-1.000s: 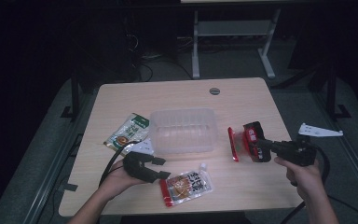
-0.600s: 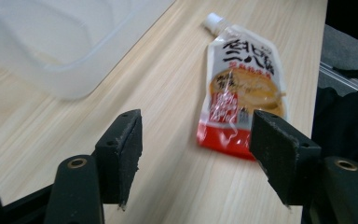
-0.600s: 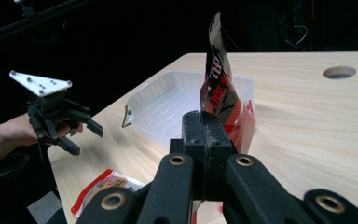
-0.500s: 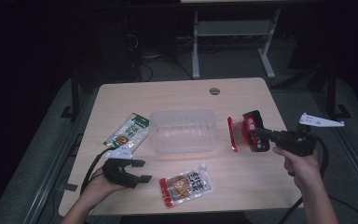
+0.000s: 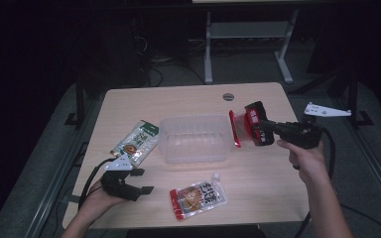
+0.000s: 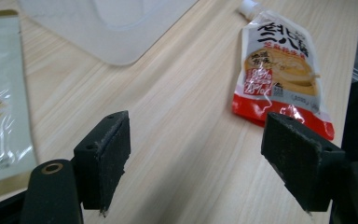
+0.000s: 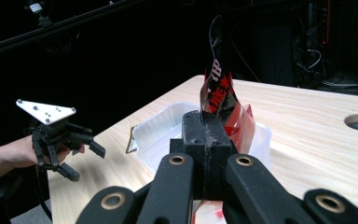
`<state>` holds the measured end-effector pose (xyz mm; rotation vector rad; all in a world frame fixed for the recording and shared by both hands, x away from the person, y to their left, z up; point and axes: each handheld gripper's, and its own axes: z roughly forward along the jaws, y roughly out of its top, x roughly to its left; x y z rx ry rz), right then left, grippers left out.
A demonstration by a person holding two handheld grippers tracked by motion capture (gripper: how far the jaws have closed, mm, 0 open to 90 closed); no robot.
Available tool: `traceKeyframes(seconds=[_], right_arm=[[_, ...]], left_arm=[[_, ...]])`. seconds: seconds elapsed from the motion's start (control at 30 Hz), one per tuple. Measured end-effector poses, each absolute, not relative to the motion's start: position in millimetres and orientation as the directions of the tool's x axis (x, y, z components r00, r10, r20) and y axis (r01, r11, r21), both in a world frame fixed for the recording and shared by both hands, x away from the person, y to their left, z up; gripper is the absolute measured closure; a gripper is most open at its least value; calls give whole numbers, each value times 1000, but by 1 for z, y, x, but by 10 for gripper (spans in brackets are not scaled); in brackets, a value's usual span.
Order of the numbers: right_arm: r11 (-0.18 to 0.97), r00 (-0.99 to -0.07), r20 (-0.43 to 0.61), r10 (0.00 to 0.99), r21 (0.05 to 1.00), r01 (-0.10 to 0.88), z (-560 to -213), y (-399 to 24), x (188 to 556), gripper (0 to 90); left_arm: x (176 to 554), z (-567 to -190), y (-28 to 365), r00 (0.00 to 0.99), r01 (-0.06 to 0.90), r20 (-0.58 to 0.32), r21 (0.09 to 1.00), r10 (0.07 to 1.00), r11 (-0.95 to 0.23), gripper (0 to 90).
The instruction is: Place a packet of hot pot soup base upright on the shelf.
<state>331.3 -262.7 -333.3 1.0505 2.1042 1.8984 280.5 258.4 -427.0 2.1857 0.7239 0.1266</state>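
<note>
- Packets ring a clear plastic tub (image 5: 194,139) at mid-table: a green pouch (image 5: 136,142) to its left, an orange spouted pouch (image 5: 197,197) near the front edge.
- Left gripper (image 5: 140,181) hovers beside the orange spouted pouch, its jaws just opened wide, nothing between them.
- Right gripper (image 5: 267,126) clamps a red-and-black packet (image 5: 245,126), lifted at the tub's right rim.

the print on the orange pouch (image 5: 197,197) is too small to read from the high view. the green packet (image 6: 0,107) gets cut off by the left edge in the left gripper view. the red packet (image 7: 221,100) has its bottom hidden behind the jaws in the right gripper view.
</note>
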Motion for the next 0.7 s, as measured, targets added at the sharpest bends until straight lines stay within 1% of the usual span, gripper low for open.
traceKeyframes(seconds=[0.3, 0.7], right_arm=[[-18, -764, 352, 541, 913, 408, -332, -240, 354, 900], [4, -748, 368, 553, 896, 444, -347, -223, 370, 900]], left_arm=[[280, -430, 270, 808, 481, -150, 727, 570, -490, 235], [281, -431, 270, 811, 479, -148, 724, 566, -497, 235]])
